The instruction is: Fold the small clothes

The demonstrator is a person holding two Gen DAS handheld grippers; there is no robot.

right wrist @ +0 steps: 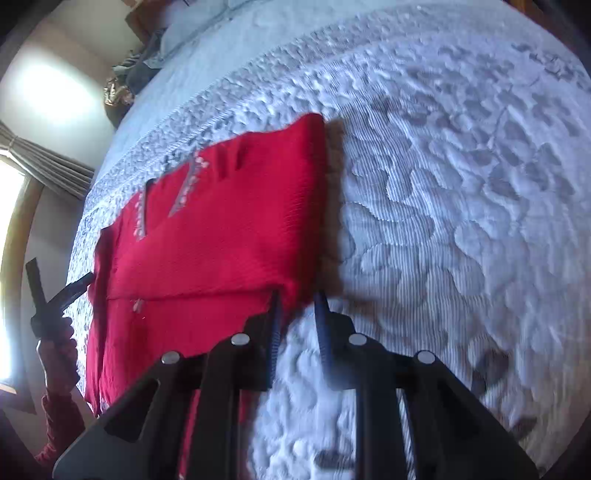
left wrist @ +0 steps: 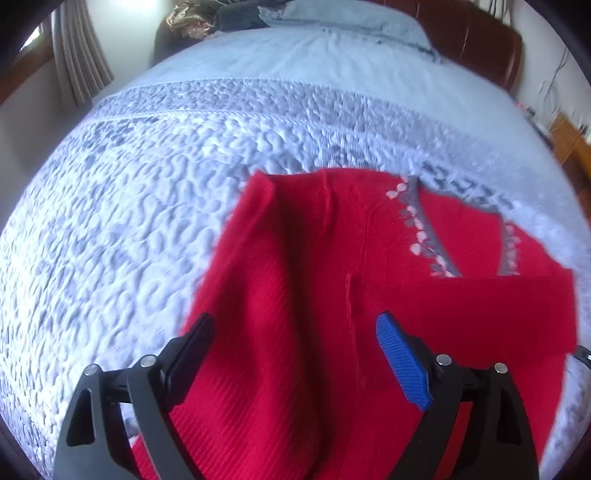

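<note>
A red knit garment [left wrist: 303, 280] with a grey and pink patterned neckline lies partly folded on the quilted bedspread [left wrist: 129, 206]. My left gripper [left wrist: 295, 354] is open, its jaws wide apart over the garment's left part, holding nothing. In the right wrist view the garment [right wrist: 221, 229] lies at the left with one fold across it. My right gripper [right wrist: 297, 314] has its jaws a small way apart at the garment's near right corner, with red cloth between the fingertips; whether it grips the cloth I cannot tell. The left gripper [right wrist: 61, 286] shows at the far left, held by a hand.
The pale blue quilted bedspread [right wrist: 461, 206] stretches wide to the right. Pillows and a pile of clothes [left wrist: 221, 18] lie at the head of the bed by a brown headboard [left wrist: 480, 40]. A curtain [left wrist: 77, 55] and window stand at the left.
</note>
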